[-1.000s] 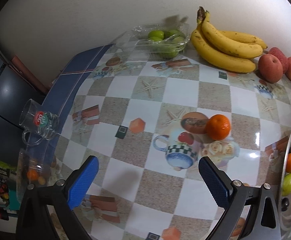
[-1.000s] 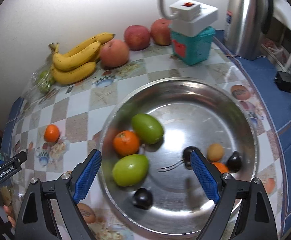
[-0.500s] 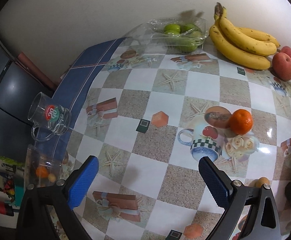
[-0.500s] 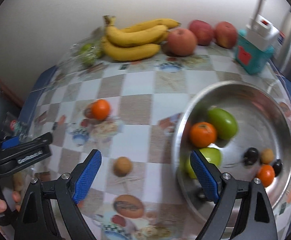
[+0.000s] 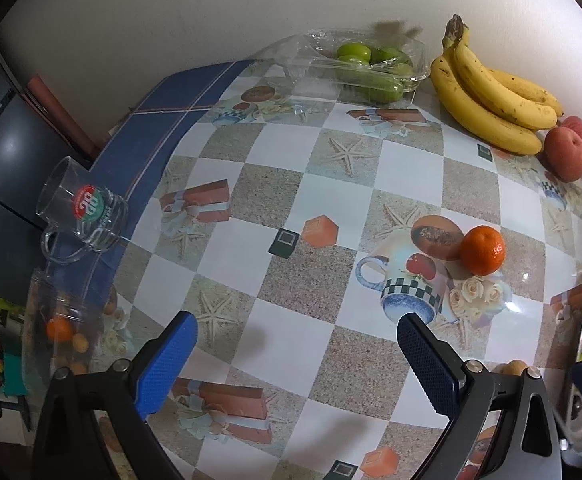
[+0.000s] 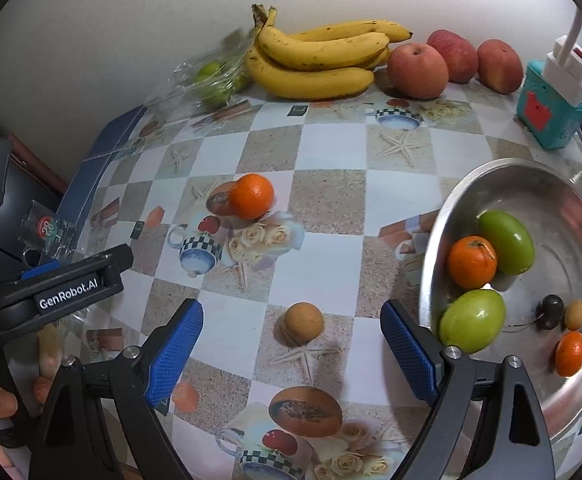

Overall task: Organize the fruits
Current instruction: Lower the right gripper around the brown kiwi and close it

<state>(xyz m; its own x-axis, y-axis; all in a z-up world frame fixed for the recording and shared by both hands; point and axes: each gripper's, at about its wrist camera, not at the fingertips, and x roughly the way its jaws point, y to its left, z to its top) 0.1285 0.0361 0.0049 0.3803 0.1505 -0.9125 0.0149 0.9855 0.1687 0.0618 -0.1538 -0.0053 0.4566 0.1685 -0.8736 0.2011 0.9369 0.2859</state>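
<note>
Right now I hold both the left gripper (image 5: 295, 354) and the right gripper (image 6: 291, 336) released, a small brown fruit (image 6: 303, 319) lying just left of the metal bowl (image 6: 563, 184).

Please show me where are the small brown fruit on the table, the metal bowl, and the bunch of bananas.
small brown fruit (image 6: 303, 323): right wrist view, centre of its round top.
metal bowl (image 6: 563, 216): right wrist view, bare inner wall.
bunch of bananas (image 6: 319, 64): right wrist view, middle of the bunch.
</note>
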